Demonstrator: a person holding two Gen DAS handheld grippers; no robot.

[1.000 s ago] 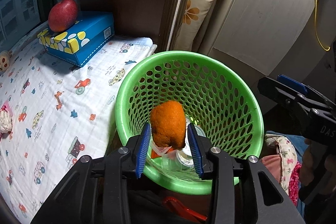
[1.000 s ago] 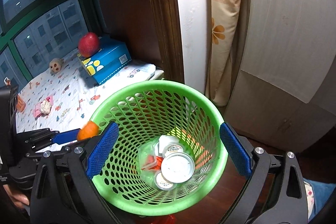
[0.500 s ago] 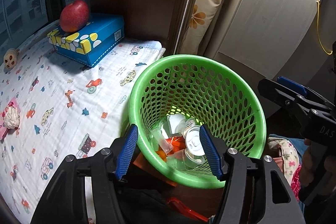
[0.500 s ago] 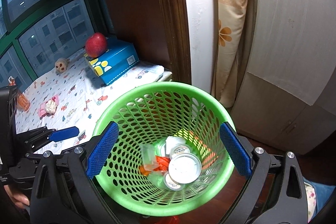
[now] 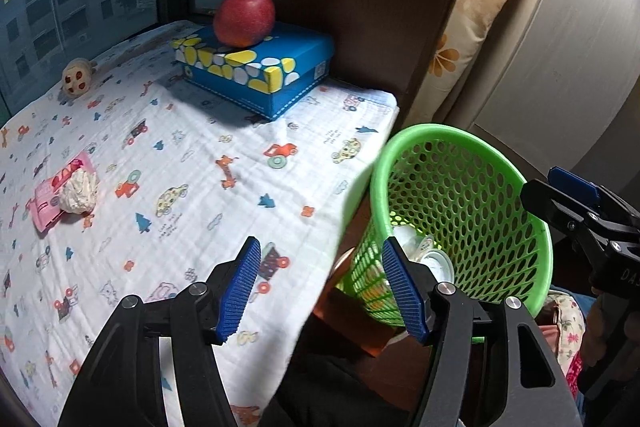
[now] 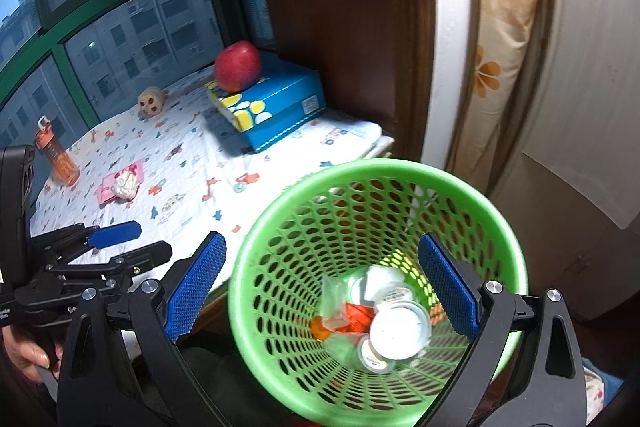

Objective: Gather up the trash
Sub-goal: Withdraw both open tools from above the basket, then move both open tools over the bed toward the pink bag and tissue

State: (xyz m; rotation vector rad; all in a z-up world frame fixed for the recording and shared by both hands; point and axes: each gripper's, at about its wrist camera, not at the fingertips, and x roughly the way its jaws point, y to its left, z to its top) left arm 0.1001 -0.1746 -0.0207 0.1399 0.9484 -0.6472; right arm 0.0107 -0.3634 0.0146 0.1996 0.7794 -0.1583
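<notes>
A green perforated basket [image 5: 496, 163] [image 6: 496, 223] stands beside the bed's right edge and holds plastic cups, lids and an orange piece [image 6: 320, 325]. My left gripper [image 5: 320, 287] is open and empty, over the bed's edge left of the basket. My right gripper [image 6: 320, 287] is open wide, its blue pads on either side of the basket, empty. A crumpled white tissue [image 5: 79, 191] [image 6: 125, 183] lies on a pink wrapper [image 5: 48, 193] [image 6: 108, 193] at the bed's left.
A red apple [image 5: 244, 17] [image 6: 238, 65] sits on a blue tissue box [image 5: 276, 71] [image 6: 280, 107] at the back. A small toy [image 5: 77, 81] and an orange bottle [image 6: 56, 151] stand near the window. Curtain and cabinet are on the right.
My left gripper opened and dropped the orange piece into the basket, then swung left over the bed. The right gripper stayed open around the basket.
</notes>
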